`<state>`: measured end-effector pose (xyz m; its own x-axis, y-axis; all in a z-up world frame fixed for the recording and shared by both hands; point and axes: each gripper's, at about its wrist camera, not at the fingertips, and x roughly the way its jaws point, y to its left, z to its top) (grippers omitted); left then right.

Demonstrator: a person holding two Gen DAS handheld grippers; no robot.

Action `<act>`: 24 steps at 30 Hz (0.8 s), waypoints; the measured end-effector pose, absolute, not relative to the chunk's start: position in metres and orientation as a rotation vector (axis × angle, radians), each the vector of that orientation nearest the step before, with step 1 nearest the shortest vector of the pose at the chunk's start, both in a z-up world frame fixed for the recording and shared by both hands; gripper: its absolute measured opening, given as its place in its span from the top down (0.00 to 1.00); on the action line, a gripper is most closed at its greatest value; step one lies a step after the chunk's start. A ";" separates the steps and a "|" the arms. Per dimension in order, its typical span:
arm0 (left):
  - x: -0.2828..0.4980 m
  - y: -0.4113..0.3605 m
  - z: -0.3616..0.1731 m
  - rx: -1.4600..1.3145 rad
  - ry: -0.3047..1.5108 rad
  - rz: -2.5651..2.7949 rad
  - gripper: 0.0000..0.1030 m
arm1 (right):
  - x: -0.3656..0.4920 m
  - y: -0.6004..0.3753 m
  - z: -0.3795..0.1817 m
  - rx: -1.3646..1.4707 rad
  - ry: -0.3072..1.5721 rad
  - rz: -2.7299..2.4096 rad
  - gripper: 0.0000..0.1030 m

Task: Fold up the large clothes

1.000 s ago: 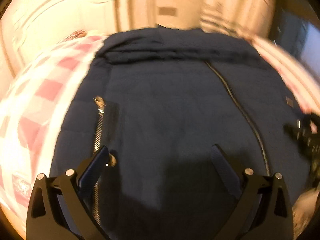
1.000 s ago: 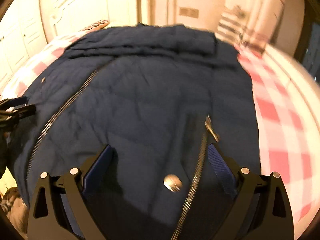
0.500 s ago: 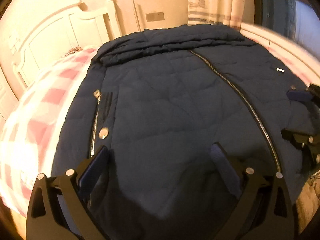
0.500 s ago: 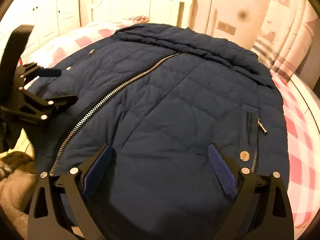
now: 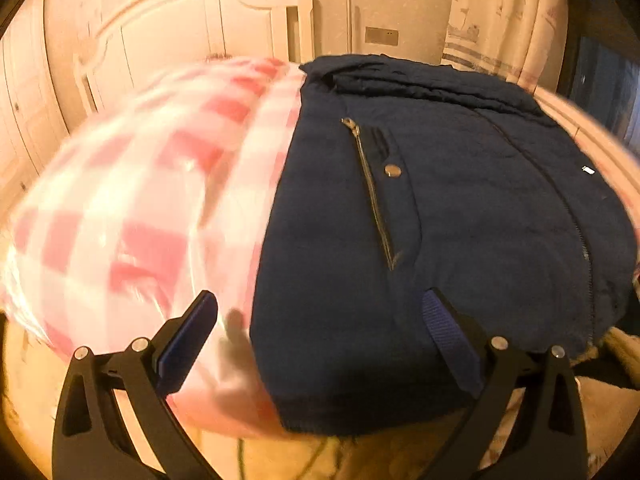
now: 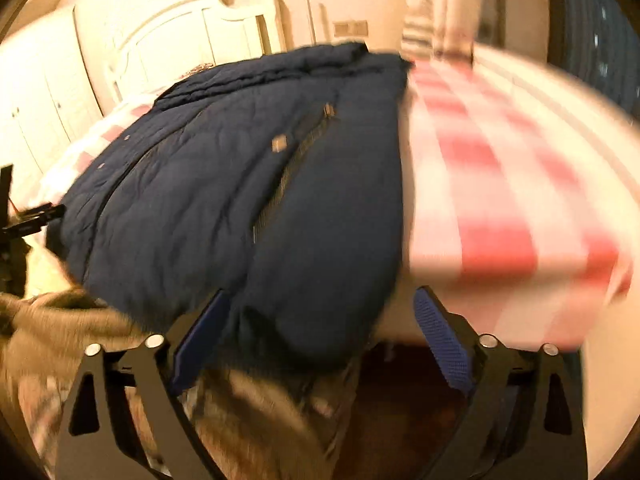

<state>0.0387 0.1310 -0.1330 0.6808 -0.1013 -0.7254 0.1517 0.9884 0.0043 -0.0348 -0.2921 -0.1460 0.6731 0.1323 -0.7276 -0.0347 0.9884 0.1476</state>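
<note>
A large navy quilted jacket (image 5: 460, 208) lies front up on the bed, zipped, with its hem hanging over the near edge. It also shows in the right wrist view (image 6: 240, 200). My left gripper (image 5: 320, 320) is open and empty, just off the hem's left corner. My right gripper (image 6: 320, 316) is open and empty, just off the hem's right corner. The left gripper's tip (image 6: 36, 216) shows at the far left of the right wrist view.
The bed has a pink and white checked cover (image 5: 152, 184), also seen in the right wrist view (image 6: 500, 200). A white headboard (image 5: 192, 36) and curtains (image 5: 500, 20) stand behind. A brown furry heap (image 6: 72, 332) lies below the bed's near edge.
Both grippers have pulled back from over the jacket to its near hem and spread apart, the left one to the left corner, the right one to the right corner. Both stay open.
</note>
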 end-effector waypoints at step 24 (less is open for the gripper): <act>0.015 0.129 -0.158 0.030 0.822 -0.254 0.26 | -0.026 -0.277 -0.162 0.205 0.742 0.221 0.54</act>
<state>0.0153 0.1285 -0.1577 0.6520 -0.2121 -0.7279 0.2353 0.9693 -0.0717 -0.0258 -0.2773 -0.1620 0.7159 0.2699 -0.6439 -0.1254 0.9570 0.2617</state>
